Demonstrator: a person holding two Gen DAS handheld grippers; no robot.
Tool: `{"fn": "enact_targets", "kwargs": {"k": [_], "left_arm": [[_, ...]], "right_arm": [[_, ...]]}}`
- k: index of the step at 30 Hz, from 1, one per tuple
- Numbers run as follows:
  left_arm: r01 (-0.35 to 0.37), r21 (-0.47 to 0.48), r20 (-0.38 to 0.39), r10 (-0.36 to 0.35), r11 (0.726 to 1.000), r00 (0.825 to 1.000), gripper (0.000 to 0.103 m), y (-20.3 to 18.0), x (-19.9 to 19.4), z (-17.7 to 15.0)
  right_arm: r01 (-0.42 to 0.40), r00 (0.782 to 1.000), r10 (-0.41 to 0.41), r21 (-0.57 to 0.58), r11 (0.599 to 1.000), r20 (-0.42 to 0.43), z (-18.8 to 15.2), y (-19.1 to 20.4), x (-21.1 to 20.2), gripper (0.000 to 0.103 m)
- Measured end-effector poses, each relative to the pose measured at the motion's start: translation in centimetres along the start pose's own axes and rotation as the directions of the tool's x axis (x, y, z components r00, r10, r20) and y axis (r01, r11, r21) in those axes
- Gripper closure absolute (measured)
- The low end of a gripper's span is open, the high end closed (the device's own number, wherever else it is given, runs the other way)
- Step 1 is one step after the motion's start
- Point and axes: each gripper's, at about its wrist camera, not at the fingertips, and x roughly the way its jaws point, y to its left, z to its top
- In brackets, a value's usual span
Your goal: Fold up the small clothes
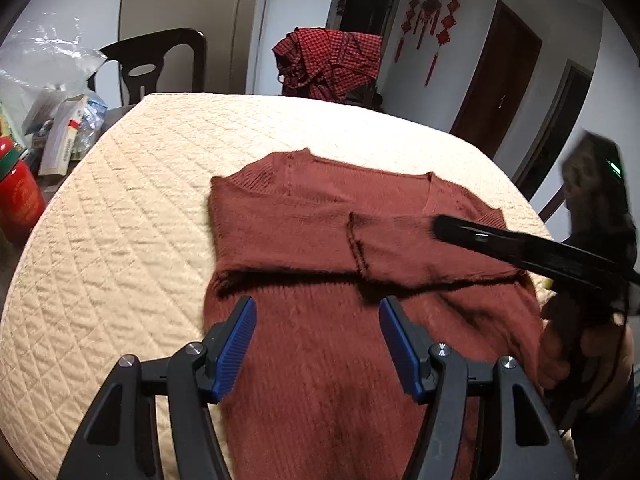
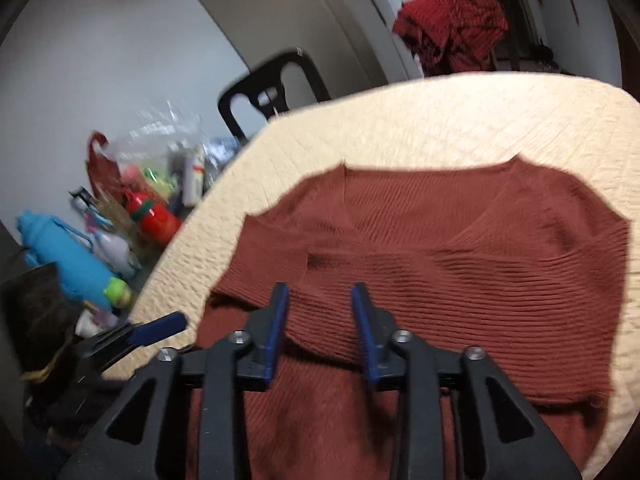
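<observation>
sweater (image 1: 320,248) on table (image 1: 120,208) | chair (image 1: 160,64) behind table

Rust sweater (image 1: 320,280) on quilted table cover (image 1: 120,200), sleeves folded across, left gripper (image 1: 318,344) fingers apart above it

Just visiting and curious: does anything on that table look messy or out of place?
Nothing is spilled or damaged. The sweater lies flat on the quilted cover with both sleeves folded across its chest. Only the checked cloth bunched over a chair behind looks untidy.
</observation>
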Motion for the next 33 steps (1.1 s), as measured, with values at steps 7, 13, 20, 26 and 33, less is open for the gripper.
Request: {"fn": "enact_targets", "kwargs": {"k": [7,13,20,26,33], "left_arm": [[0.120,0.040,-0.036,-0.118,0.992,0.992,0.045,-2.3,4.0,3.2],[0.130,0.058,-0.161,-0.120,0.990,0.980,0.065,-3.6,8.9,4.2],[0.168,0.151,-0.108,-0.153,0.974,0.982,0.095,-5.5,7.4,5.3],[0.183,0.104,-0.053,-0.178,0.978,0.983,0.095,-4.0,6.4,6.2],[0.139,0.061,-0.115,-0.132,0.988,0.985,0.087,-2.6,8.1,5.2]], "right_arm": [[0.127,0.986,-0.134,0.074,0.989,0.103,-0.4,-3.8,-4.8,0.067],[0.207,0.968,-0.224,0.149,0.967,0.113,-0.8,-7.4,-6.5,0.067],[0.254,0.959,-0.269,0.151,0.955,0.093,-0.5,-9.5,-5.7,0.087],[0.279,0.954,-0.291,0.142,0.950,0.069,0.1,-10.4,-4.7,0.087],[0.305,0.949,-0.313,0.136,0.943,0.041,0.5,-10.8,-4.2,0.087]]}}
